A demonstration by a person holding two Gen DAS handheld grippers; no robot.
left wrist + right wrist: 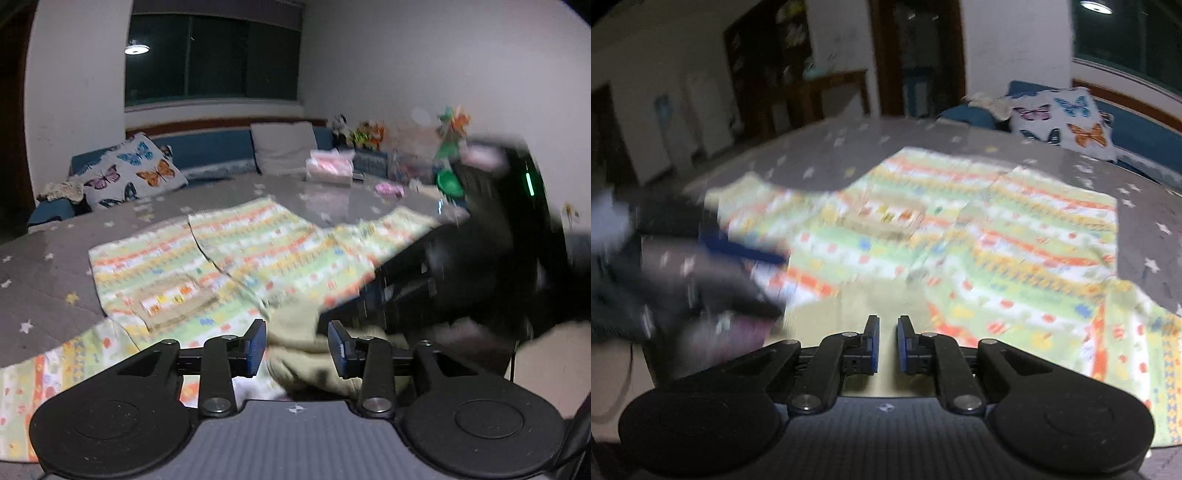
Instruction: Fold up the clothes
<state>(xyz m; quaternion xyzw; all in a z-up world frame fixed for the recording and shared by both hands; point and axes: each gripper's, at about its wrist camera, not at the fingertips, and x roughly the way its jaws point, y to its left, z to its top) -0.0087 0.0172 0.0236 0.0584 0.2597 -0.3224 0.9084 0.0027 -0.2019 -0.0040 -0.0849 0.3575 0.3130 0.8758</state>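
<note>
Home, living room at night. Blue sofa [207, 149] along wall under dark window [212, 55], ceiling lamp reflected in glass. Butterfly-print cushion [135, 171] and plain grey cushion [284, 146] on sofa. Large table with grey star-print cover [37, 266] in middle of room. Toys and artificial flowers [369, 134] at far table edge beside plush toy [340, 127]. Dark wooden shelving [768, 66] and doorway [916, 55] in background.

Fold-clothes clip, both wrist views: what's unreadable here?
- Left wrist: right tool is motion-smeared; its opening is unreadable there.
- Left wrist: left tool hides the olive collar beneath it.
- Right wrist: left tool is a blur.
- Right wrist: striped garment print is smeared, its hem cut by the edge.
</note>
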